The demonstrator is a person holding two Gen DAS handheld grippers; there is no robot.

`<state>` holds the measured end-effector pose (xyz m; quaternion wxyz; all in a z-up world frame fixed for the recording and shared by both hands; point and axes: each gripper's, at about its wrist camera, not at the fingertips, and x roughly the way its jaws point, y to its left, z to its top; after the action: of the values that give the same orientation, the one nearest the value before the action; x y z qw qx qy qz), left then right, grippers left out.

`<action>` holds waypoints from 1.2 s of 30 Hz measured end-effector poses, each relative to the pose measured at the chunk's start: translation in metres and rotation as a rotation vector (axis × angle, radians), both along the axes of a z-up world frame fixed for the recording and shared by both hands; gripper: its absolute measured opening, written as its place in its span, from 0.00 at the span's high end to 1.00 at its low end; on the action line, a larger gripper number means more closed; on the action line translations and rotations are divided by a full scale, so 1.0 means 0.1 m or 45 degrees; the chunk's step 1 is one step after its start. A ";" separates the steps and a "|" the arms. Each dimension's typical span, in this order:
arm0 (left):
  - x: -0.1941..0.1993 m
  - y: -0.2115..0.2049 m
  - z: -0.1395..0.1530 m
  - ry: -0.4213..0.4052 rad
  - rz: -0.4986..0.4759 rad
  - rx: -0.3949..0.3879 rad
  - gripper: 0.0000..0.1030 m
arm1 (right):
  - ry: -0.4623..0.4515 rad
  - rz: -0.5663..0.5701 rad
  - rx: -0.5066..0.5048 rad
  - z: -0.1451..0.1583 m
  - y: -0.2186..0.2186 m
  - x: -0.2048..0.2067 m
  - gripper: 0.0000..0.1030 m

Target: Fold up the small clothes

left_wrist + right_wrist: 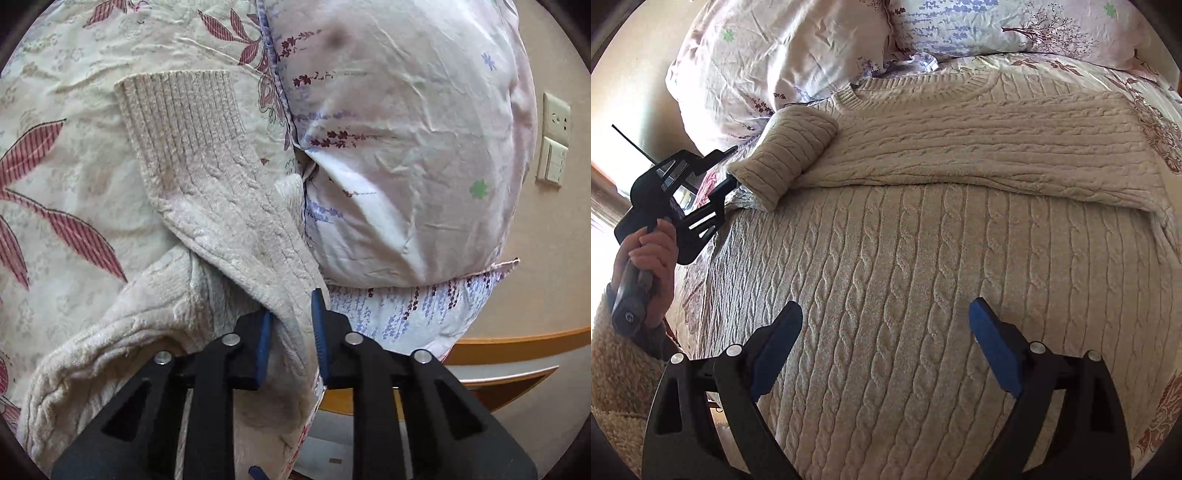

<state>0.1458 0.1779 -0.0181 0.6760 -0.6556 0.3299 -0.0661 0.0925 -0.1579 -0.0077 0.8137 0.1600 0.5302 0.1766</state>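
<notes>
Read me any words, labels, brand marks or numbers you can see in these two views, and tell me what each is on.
"G"-like round logo: on the butt of the left gripper's handle, right wrist view; too blurred to be sure.
Sweater, pillows, bedspread, wall switch plate: no readable text.

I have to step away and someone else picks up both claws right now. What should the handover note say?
Left claw: shut on the left sleeve of the cream cable-knit sweater, at the sweater's left edge beside the pillows.
Right claw: open, holding nothing, poised over the sweater's lower body.
Sweater: lies flat on the floral bedspread, collar toward the pillows.
Done: the right sleeve is folded across the chest.
Left: probably lay the left sleeve across the chest too, then fold the body up.
</notes>
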 end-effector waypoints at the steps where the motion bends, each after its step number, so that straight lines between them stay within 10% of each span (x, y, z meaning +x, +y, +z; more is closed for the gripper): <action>1: 0.03 0.00 0.04 -0.007 0.015 0.009 0.93 | -0.002 -0.006 -0.002 0.01 -0.02 0.00 0.09; 12: 0.25 -1.26 1.24 -0.487 -0.222 0.525 0.92 | -0.034 -0.119 0.021 0.05 -0.46 -0.13 0.09; 19: 0.23 -2.53 0.89 -0.414 -0.632 1.003 0.90 | -0.011 -0.267 0.021 -0.04 -0.87 -0.30 0.09; 23: 0.07 -3.04 0.58 -0.377 -0.936 1.335 0.63 | -0.038 -0.352 0.028 -0.01 -1.10 -0.36 0.09; 28: -0.20 -2.85 0.70 -0.506 -1.003 1.257 0.27 | -0.180 -0.332 0.055 0.29 -1.18 -0.19 0.13; 36: -0.42 -1.40 0.89 -0.267 -0.553 1.310 0.26 | -0.365 0.135 -0.028 0.72 -0.09 0.49 0.37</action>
<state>0.1043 0.0376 0.0705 0.9083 -0.1488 0.3780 -0.0992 0.1416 -0.1674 0.0638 0.8723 0.0959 0.4182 0.2346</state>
